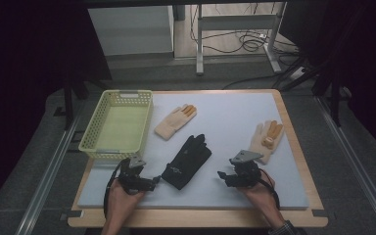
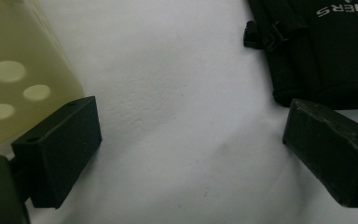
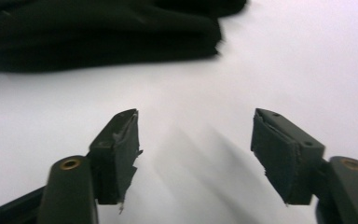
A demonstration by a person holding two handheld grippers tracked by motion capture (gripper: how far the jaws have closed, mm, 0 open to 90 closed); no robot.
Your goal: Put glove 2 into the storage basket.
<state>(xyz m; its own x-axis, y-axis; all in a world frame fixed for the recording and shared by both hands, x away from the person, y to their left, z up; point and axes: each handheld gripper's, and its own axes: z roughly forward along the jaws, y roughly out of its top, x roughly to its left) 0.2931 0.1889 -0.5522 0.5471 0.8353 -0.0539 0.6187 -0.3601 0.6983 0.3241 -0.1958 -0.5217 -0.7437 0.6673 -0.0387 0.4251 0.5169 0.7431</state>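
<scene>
Your wooden-edged table (image 1: 293, 127) carries a pale grey foam mat (image 1: 235, 122), and on its far left corner stands the yellow perforated plastic basket (image 1: 98, 147), which holds nothing. Three gloves lie on the mat: the black fabric glove (image 1: 187, 161) in the middle near you, a cream knitted glove with orange fingertips (image 1: 175, 120) just right of the basket, and a second cream glove (image 1: 267, 139) near the right edge. Your left tongs (image 1: 155, 181) rest on the mat, released wide, just short of the black glove's cuff. Your right tongs (image 1: 221, 175) are likewise spread and empty, near the glove's other side. You seem to be at the approach step, though the cuff edge is blurred. Next, slide the left tongs onto the cuff and clench.
</scene>
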